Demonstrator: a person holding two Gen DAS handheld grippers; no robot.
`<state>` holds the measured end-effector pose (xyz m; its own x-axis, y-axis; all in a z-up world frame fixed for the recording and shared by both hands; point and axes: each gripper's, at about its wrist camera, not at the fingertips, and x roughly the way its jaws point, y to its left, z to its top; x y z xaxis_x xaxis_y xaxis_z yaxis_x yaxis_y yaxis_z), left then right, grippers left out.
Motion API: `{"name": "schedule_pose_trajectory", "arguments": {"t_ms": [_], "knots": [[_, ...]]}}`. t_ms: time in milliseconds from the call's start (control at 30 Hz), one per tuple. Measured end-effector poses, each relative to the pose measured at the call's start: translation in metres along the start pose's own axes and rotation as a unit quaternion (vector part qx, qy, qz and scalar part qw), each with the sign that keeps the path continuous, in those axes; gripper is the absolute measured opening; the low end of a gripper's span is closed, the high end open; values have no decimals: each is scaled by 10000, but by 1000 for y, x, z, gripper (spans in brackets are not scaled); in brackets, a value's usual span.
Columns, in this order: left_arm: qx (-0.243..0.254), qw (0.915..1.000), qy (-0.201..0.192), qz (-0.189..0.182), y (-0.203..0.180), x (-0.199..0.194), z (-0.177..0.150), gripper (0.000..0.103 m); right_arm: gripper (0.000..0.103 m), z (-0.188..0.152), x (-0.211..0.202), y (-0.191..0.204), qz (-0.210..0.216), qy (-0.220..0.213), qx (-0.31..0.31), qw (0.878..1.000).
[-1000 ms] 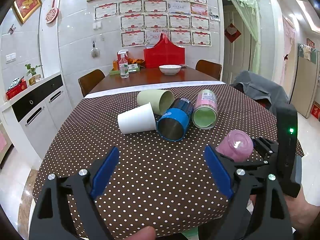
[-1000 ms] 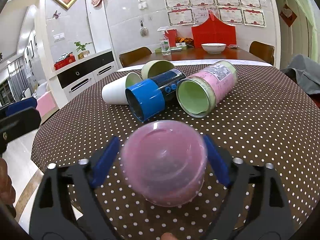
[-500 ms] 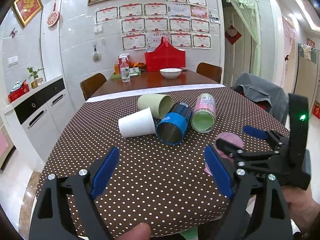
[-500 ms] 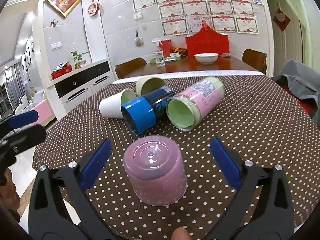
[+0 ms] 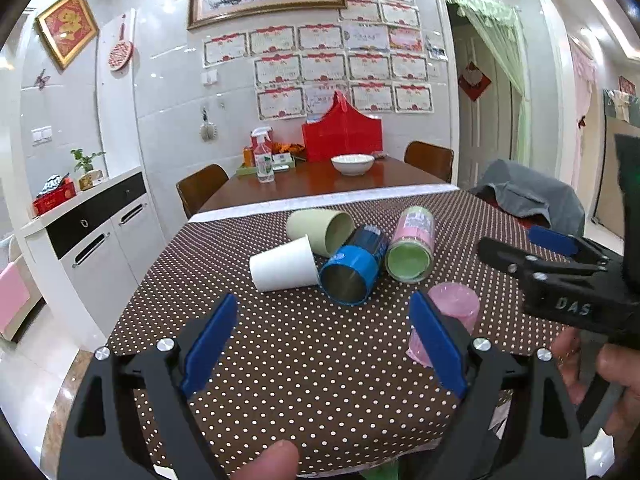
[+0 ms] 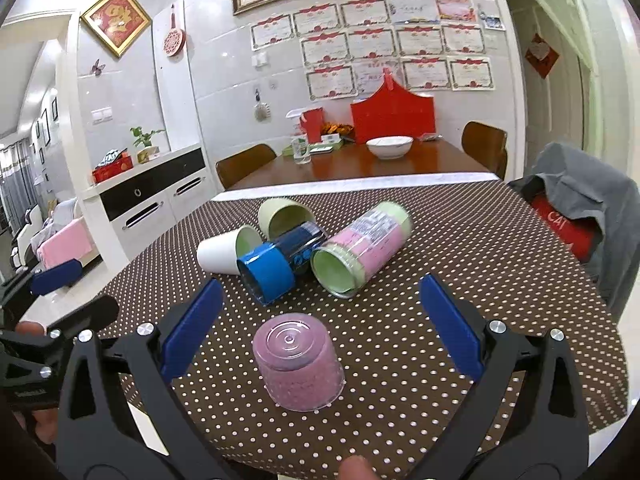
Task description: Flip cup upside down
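Observation:
A pink translucent cup [image 6: 298,362] stands upside down, base up, on the brown polka-dot tablecloth [image 6: 460,264] near the front edge. My right gripper [image 6: 320,326] is open and empty, drawn back from the cup with its blue pads [image 6: 450,322] wide on either side. In the left wrist view the pink cup [image 5: 454,316] is partly hidden behind my left gripper's right pad [image 5: 436,344]. My left gripper [image 5: 322,346] is open and empty above the front of the table.
Several cups lie on their sides mid-table: a white one [image 5: 284,266], a pale green one [image 5: 322,228], a blue one [image 5: 352,270] and a pink-green one [image 5: 412,246]. A chair with a grey jacket [image 6: 580,216] stands at the right.
My right gripper has opened, released the pink cup upside down on the cloth, and pulled back and up. My left gripper has stayed open and risen slightly.

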<state>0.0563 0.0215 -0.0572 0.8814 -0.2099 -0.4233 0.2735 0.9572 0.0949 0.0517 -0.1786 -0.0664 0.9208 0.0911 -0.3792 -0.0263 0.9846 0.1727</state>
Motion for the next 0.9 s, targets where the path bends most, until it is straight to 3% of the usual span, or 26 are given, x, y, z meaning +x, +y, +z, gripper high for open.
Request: {"name": "schedule_pose_trajectory", "arguments": {"t_ms": [500,900], "knots": [[-328,9974,-484,412,-3,-43,5,86,97,19,-62,7,-308,-399,-47,9987],[-408,9962,-644,414,-1,-63,8,86,97,15,-78,20,-425,-528,-178,9975]]}}
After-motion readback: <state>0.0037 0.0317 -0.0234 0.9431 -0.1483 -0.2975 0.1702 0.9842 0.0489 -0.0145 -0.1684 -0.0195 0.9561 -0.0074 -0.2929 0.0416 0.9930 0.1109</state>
